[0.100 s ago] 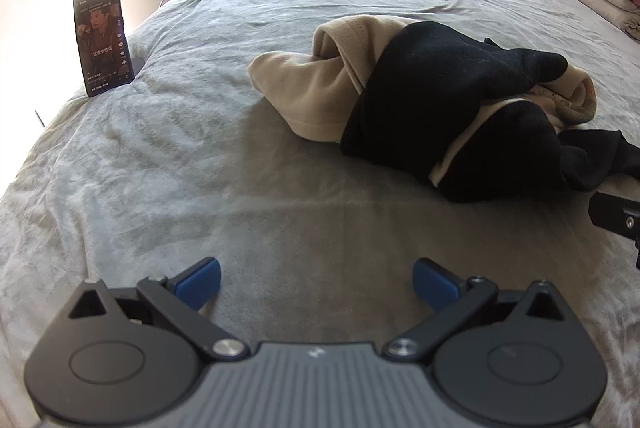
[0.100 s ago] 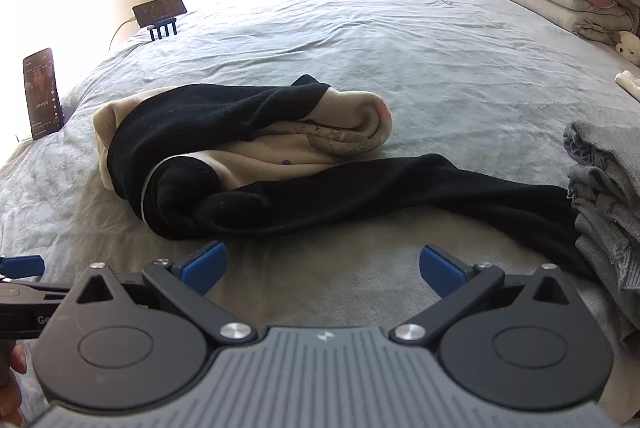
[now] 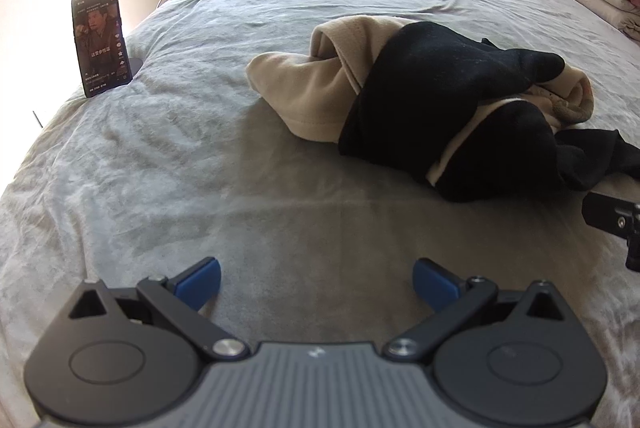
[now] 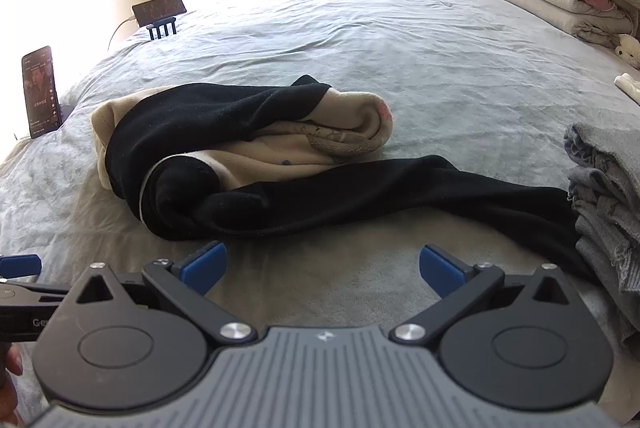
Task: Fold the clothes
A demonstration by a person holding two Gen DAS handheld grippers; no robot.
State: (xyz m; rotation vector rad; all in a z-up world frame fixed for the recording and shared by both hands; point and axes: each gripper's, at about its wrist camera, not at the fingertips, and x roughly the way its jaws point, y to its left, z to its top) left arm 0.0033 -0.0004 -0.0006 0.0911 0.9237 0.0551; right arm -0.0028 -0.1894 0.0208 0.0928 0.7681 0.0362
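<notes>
Right wrist view: crumpled black-and-beige fleece garment (image 4: 240,155) bunched mid-bed (image 4: 400,39), unfolded. Right gripper (image 4: 322,266) and left gripper (image 3: 316,280) both spread wide, empty. We'd pinch hem edges, spread flat before folding.

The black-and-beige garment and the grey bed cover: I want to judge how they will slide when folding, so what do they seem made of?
The black-and-beige garment looks like thick fleece or brushed knit: matte, fuzzy, with lint specks on the black and soft rounded folds. The grey bed cover looks like short-pile plush or velvet, since it shows a faint sheen and brushed streaks. Both are guesses from looks only.
</notes>
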